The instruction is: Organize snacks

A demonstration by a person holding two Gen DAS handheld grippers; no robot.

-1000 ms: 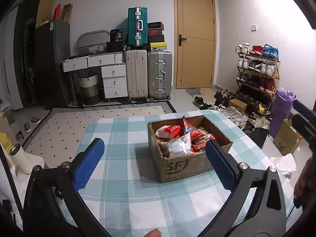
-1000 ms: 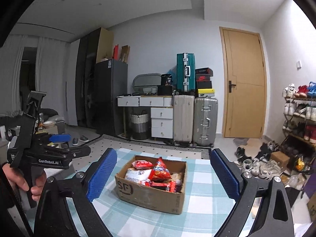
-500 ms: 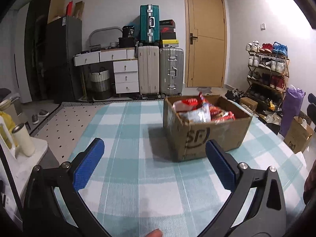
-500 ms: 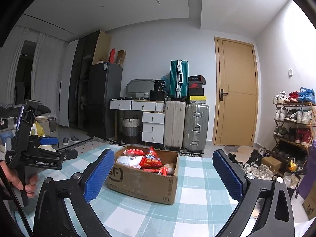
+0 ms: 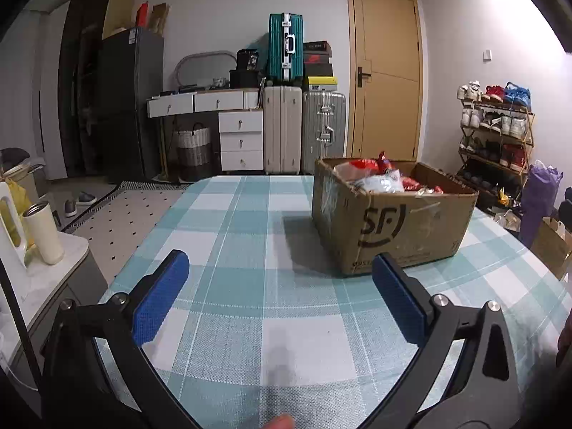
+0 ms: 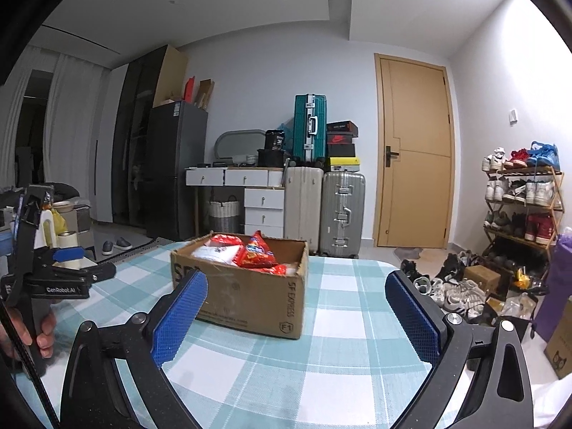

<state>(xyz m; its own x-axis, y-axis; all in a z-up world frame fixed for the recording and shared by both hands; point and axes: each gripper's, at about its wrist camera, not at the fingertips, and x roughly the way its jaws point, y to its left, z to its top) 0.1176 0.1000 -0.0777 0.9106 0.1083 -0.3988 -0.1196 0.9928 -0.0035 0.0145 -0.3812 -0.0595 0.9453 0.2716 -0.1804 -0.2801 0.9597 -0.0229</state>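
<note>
Both grippers have dropped lower toward the surface (image 5: 250,321), jaws spread wide and empty. The snacks (image 6: 255,252) sit piled in the cardboard box (image 6: 246,296), so nothing is in hand for sorting.

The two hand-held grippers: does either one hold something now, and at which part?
Nothing is held. The left hand-held gripper and the right hand-held gripper are both open, short of the cardboard box.

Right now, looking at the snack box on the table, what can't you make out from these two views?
- Cardboard box contents: in both views its walls hide everything below the top packets; count unknown.
- Packet labels: too small and blurred to read in either view.
- Table near edge: cut off by the open left claw and the frame's bottom.
- Box's far side: hidden by the box itself.
</note>
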